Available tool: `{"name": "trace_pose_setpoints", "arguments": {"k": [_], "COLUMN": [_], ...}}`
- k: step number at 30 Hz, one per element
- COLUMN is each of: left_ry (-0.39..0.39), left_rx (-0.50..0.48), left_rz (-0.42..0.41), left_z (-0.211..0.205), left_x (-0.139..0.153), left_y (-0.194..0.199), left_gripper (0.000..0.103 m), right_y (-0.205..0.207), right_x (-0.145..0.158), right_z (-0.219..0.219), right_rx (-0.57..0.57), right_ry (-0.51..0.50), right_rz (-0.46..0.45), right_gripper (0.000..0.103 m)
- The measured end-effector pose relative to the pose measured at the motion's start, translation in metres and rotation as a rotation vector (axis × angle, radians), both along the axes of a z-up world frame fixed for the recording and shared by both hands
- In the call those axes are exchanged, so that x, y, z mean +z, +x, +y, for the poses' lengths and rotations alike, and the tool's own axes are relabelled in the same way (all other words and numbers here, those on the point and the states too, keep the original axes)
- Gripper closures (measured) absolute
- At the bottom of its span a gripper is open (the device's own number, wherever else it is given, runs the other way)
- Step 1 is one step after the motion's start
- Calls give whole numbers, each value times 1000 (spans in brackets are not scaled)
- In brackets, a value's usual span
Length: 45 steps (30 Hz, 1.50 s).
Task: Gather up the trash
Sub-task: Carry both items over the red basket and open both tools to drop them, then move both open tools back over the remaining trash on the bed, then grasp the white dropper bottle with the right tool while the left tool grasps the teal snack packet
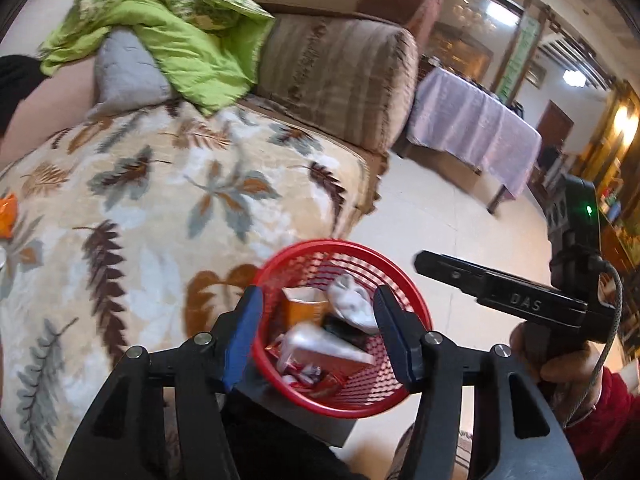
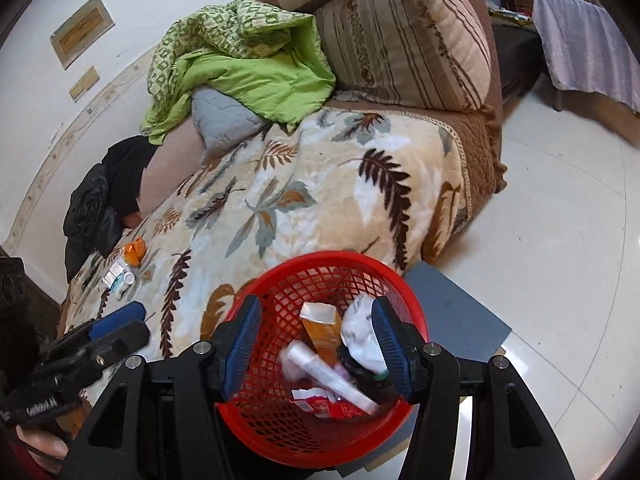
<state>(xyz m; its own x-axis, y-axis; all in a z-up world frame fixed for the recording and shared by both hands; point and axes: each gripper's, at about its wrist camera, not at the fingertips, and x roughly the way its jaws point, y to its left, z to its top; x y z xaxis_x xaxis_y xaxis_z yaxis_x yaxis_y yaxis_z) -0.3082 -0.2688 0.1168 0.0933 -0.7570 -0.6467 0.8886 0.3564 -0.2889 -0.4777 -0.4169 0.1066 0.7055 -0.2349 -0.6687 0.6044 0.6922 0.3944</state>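
Observation:
A red mesh basket point(image 1: 416, 384) point(image 2: 248, 412) stands on a grey stool beside the sofa. It holds an orange carton point(image 2: 322, 332), a white tube point(image 2: 332, 376), crumpled white paper point(image 2: 362, 336) and red wrappers point(image 1: 320, 380). My left gripper point(image 1: 318, 334) is open and empty above the basket. My right gripper point(image 2: 316, 350) is open and empty above the basket too. An orange wrapper point(image 2: 134, 252) and small white packets point(image 2: 118, 276) lie on the leaf-patterned blanket point(image 2: 320, 208) at the far left. The orange wrapper also shows in the left wrist view point(image 1: 7, 216).
A green quilt point(image 2: 248, 68) and a grey pillow point(image 2: 220, 120) lie at the sofa's back. A striped cushion point(image 2: 408, 36) stands at the armrest. A black jacket point(image 2: 100, 208) lies at the left. A table with a lilac cloth point(image 1: 472, 128) stands across the white tiled floor point(image 2: 560, 208).

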Motion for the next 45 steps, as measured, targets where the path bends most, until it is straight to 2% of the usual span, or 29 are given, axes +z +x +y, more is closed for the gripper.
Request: {"name": "trace_pose_setpoints", "arguments": {"k": [8, 17, 26, 29, 32, 35, 38, 41, 45], "left_ry": [-22, -18, 4, 28, 52, 32, 75, 66, 78], "left_rx": [170, 383, 728, 851, 932, 983, 1003, 1014, 1009], "left_rz": [9, 38, 48, 44, 21, 24, 53, 29, 43], "left_z": [56, 135, 225, 248, 264, 281, 289, 294, 298], "left_x": [9, -2, -20, -28, -37, -53, -68, -68, -73], "left_y": [47, 105, 190, 224, 255, 270, 290, 298, 310], "left_gripper": [43, 42, 42, 42, 42, 42, 42, 42, 42], "right_y": [40, 119, 218, 259, 307, 361, 411, 454, 502], "right_x": [10, 23, 25, 24, 19, 11, 0, -15, -42], "right_z": [29, 94, 159, 179, 197, 210, 217, 221, 226], "right_rx": [112, 321, 532, 610, 671, 714, 745, 755, 757], "right_ry": [-5, -72, -84, -96, -113, -113, -110, -95, -67], "right_rz": [-15, 6, 28, 30, 37, 55, 81, 118, 195], "right_gripper": [41, 41, 41, 41, 43, 48, 50, 55, 58]}}
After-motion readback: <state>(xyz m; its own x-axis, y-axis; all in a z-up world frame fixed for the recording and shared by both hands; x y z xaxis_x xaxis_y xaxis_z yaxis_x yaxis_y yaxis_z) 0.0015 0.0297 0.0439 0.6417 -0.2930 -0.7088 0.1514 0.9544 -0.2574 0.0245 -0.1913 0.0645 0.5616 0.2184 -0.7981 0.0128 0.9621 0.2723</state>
